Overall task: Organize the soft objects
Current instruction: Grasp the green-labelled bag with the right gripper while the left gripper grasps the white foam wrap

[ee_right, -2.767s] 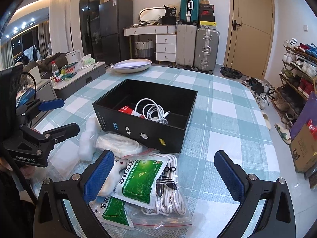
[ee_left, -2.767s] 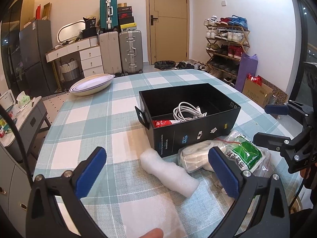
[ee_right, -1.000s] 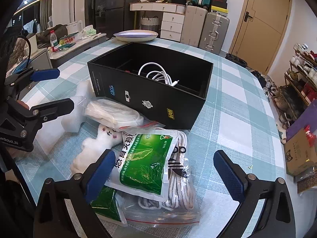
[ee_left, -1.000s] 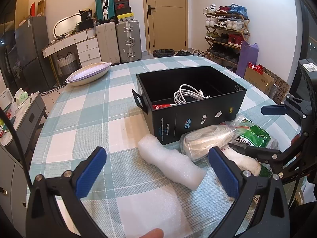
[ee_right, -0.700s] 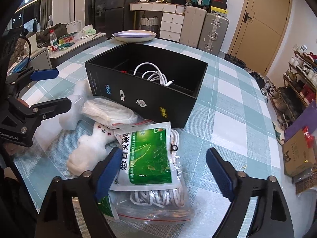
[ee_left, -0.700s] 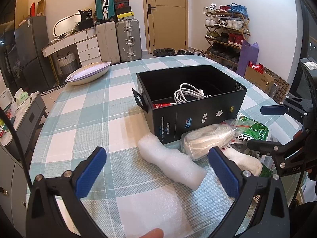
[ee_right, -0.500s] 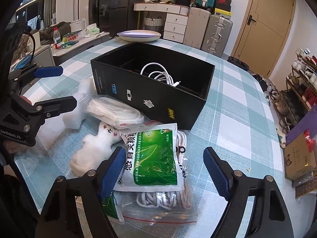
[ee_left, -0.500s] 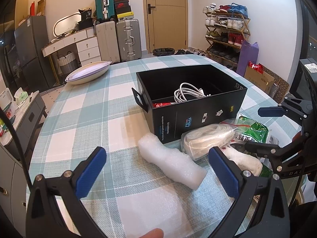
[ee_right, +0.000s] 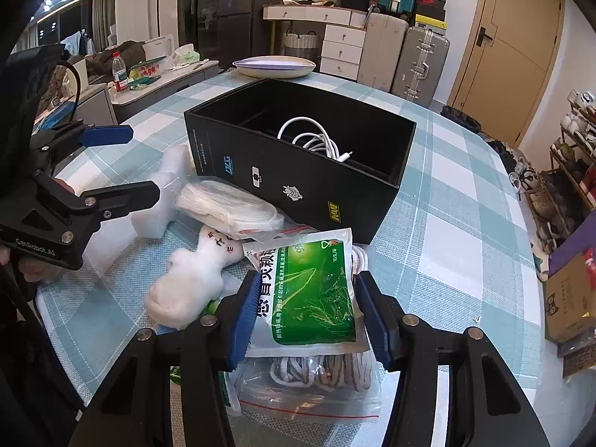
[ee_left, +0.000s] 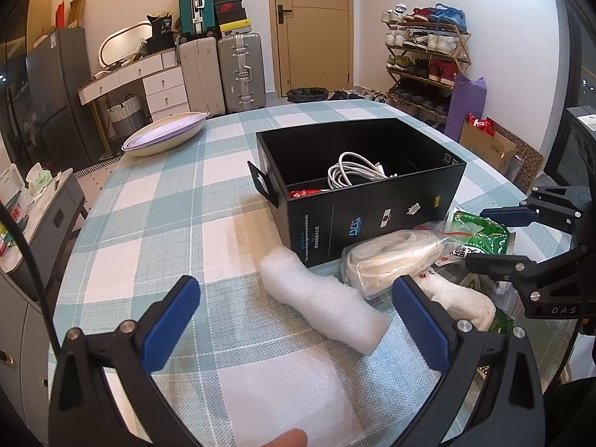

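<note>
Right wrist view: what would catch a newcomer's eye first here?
The green packet stands out, lying between the blue pads of the right hand-held gripper, whose jaws have just been closing around it. Behind it sits the open black box with a white cable inside. A white plush toy lies left of the packet, on the checked tablecloth.

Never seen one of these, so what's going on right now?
Right gripper just closed on green-printed foil packet. Left gripper open, empty. Packet atop clear rope bag; black box close ahead.
</note>
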A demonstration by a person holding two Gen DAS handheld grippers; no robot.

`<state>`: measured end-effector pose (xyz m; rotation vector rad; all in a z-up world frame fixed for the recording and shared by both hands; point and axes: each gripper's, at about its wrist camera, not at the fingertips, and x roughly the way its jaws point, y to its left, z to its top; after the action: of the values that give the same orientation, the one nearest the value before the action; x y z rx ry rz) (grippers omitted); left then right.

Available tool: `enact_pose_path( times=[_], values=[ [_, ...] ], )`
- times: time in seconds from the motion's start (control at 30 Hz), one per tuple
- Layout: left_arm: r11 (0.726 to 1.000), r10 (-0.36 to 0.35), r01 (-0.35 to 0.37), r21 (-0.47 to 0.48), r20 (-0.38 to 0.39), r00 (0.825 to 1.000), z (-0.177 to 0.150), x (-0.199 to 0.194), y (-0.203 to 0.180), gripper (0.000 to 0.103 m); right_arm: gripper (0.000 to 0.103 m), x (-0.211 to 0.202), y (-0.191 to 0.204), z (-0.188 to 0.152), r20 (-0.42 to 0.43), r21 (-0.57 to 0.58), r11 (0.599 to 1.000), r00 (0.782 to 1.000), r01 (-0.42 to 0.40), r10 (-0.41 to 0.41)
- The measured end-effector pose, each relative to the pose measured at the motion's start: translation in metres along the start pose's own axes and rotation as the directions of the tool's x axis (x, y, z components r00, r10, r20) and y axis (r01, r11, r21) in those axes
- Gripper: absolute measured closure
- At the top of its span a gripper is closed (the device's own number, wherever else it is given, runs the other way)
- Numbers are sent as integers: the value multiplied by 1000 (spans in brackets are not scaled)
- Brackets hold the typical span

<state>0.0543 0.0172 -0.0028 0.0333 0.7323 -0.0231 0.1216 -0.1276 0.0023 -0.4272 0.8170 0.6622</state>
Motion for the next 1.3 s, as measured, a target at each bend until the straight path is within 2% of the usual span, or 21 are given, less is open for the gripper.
enact_pose_path(
  times=[0.33,0.67,1.0,1.1,1.17,1.23,1.3],
  values=[
    [999,-21,20,-30,-38,999,-1,5,2,0,51,-20,-3,-3,48,-38,999,999,2,0],
    [994,-38,28,-104,-101,994,-5,19,8,0,51,-11,-3,-8,8,-36,999,1000,-15,15],
    [992,-34,17,-127,-129,991,-8,26,12,0,51,-5,-1,-10,-10,-46,999,1000,-20,20],
    [991,-53,36,-127,-129,990,-8,27,12,3,51,-3,-1,-9,-13,-47,999,1000,-23,22],
    [990,-79,62,-127,-128,989,-7,27,11,14,51,-2,-1,-10,-14,-46,999,1000,-25,25],
    [989,-99,83,-124,-127,987,-8,27,10,20,51,-2,-1,-10,-14,-48,999,1000,-25,25],
    [987,-127,113,-116,-126,984,-8,26,7,32,51,-2,-1,-10,-14,-48,999,1000,-25,24]
  ],
)
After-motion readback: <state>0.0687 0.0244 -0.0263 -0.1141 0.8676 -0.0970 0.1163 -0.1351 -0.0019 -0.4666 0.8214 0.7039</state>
